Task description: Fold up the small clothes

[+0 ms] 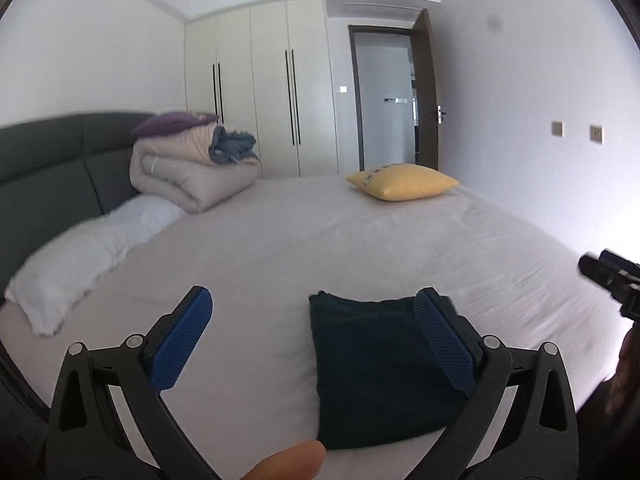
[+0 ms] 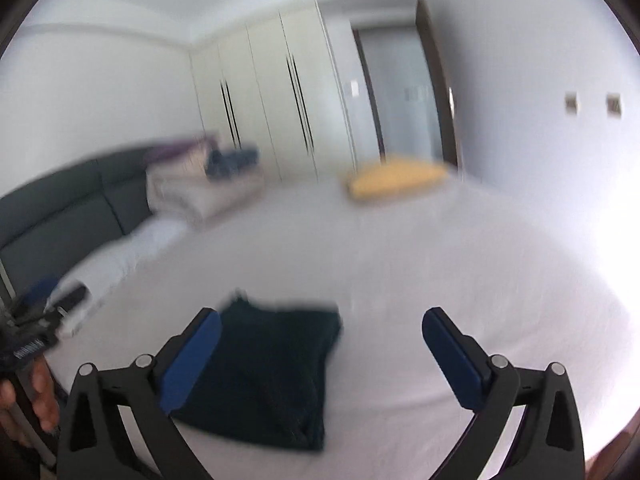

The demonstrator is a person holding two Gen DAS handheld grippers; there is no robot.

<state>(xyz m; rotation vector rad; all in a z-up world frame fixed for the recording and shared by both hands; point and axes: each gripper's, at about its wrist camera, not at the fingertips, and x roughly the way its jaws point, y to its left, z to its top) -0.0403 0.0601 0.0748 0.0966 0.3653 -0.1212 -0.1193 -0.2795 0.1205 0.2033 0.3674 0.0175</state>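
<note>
We saw left gripper (image 1: 314, 330) gaping, empty | right gripper (image 2: 322, 344) gaping, empty | folded dark garment (image 1: 376, 368) near, on bed (image 1: 320, 240) | right view blurred; garment's corner hidden behind finger.

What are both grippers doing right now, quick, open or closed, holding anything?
Left gripper: open, holding nothing; the folded dark garment lies on the bed beneath it.
Right gripper: open, holding nothing.

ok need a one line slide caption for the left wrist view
Open left gripper hovering over a folded dark green garment on the white bed, yellow pillow behind.
</note>
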